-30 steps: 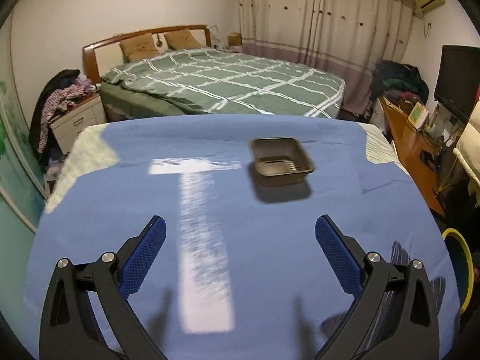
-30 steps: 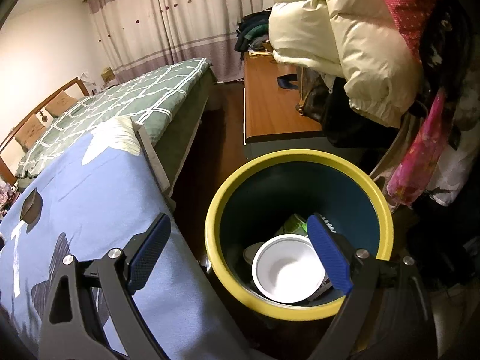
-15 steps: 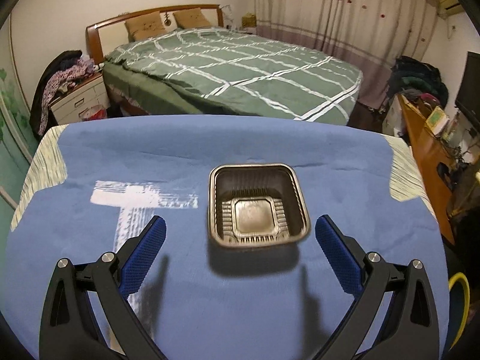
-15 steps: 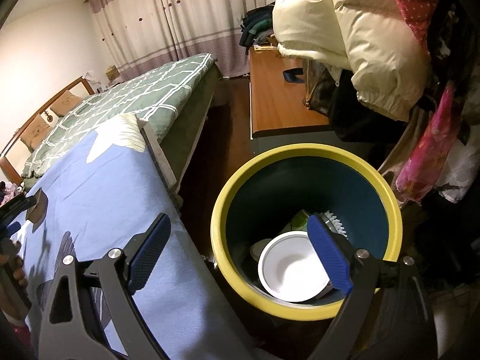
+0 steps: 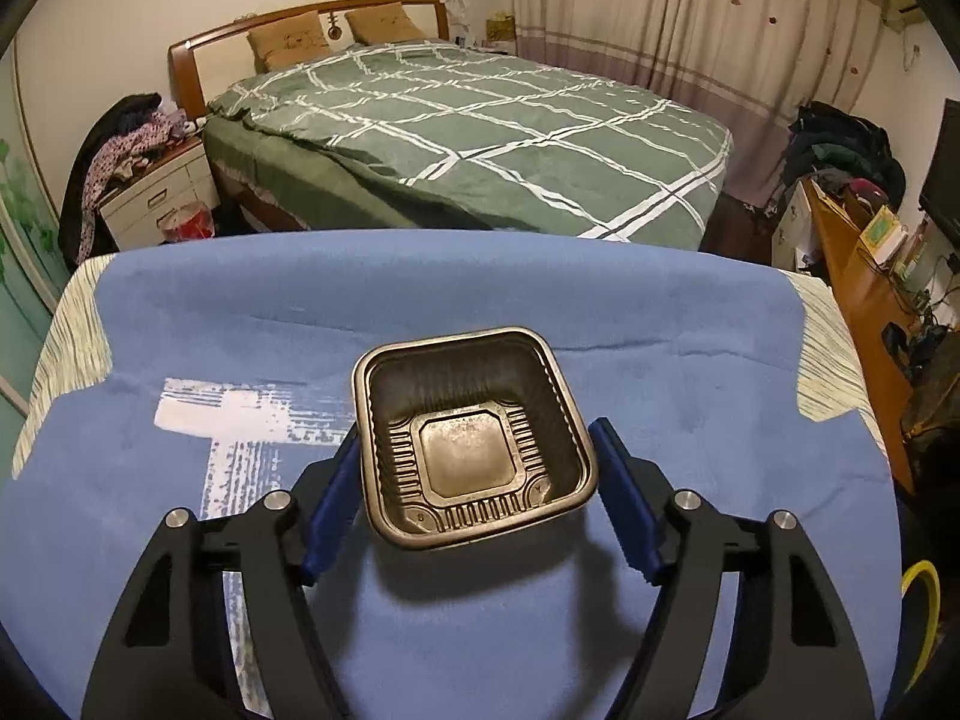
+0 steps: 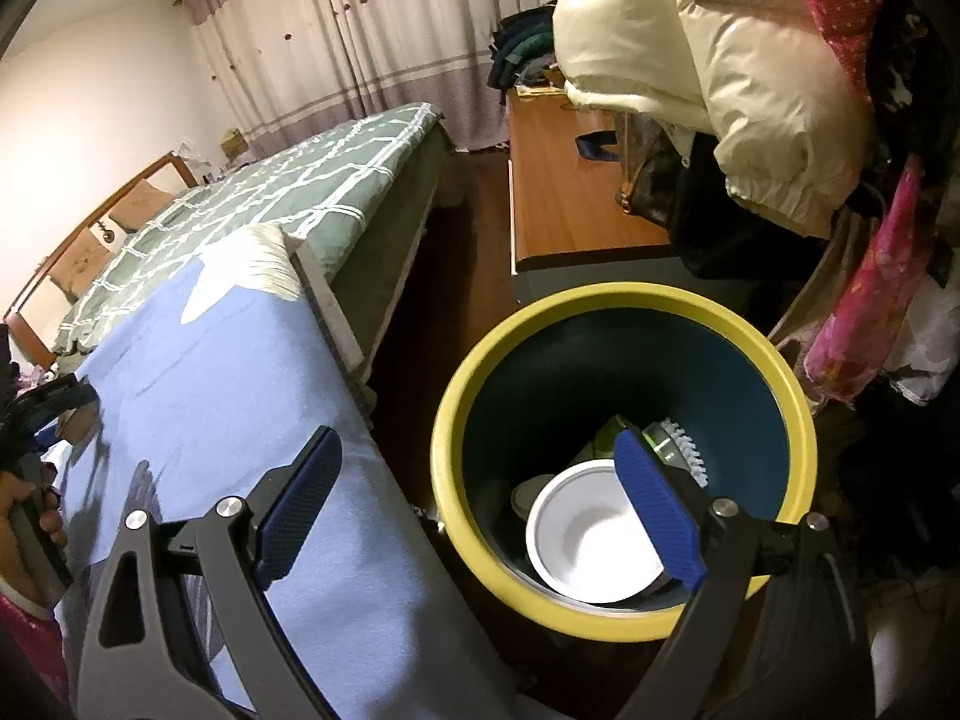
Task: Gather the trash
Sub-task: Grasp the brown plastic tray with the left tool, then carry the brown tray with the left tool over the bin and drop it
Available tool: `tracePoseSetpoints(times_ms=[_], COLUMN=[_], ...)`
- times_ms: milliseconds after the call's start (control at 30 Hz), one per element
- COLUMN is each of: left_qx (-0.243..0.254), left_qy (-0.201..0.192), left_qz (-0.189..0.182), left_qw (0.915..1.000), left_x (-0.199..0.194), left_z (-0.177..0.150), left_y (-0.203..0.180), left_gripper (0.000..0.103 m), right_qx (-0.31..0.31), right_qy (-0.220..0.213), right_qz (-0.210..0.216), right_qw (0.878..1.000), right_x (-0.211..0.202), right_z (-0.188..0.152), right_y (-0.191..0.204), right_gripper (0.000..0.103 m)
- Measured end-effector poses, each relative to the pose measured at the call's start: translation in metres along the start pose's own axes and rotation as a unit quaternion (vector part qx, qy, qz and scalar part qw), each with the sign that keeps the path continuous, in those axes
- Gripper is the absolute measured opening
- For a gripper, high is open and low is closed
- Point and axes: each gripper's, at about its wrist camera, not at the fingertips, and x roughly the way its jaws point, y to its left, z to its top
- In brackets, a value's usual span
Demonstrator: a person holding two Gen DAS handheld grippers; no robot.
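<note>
Left wrist view: the left gripper (image 5: 477,480) closes its jaws around a dark plastic tray (image 5: 474,438) on the blue cloth (image 5: 690,360); the right gripper (image 6: 480,504) hangs wide open at the yellow-rimmed bin (image 6: 456,420).

One dark plastic tray (image 5: 474,438) on one blue-covered bench (image 5: 690,324). One yellow-rimmed bin (image 6: 624,618), lower right, holds one white bowl (image 6: 591,546). One bed (image 5: 480,126), two pillows (image 5: 288,48).
</note>
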Motion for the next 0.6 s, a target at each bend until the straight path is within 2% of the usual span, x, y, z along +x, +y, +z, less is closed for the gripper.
tracePoseSetpoints(times_ms=[133,300,433,600], left_qx=[0.03,0.073,0.112,0.155], left_qy=[-0.022,-0.036,-0.043,-0.028], left_qz=[-0.011,-0.058,-0.101,-0.152], left_qw=[0.9992,0.995,0.9876,0.9756], left_x=[-0.03,-0.08,-0.117,-0.145], left_z=[-0.007,-0.027,-0.049,-0.086], left_y=[-0.013,-0.052,-0.102,-0.166], left_gripper=[0.071,0.071,0.071,0.071], right_qx=[-0.027,-0.043,-0.05,-0.062], right_qy=[-0.009,-0.022,-0.035,-0.042], right_qz=[0.009,0.02,0.022,0.013], right_qw=[1.0,0.999,0.998,0.997], right_x=[-0.014,-0.047,-0.077,-0.109], right_z=[-0.003,-0.006,-0.012,-0.029], right_y=[0.0,-0.016,-0.032,-0.056], right_gripper=[0.087,0.087,0.087,0.087])
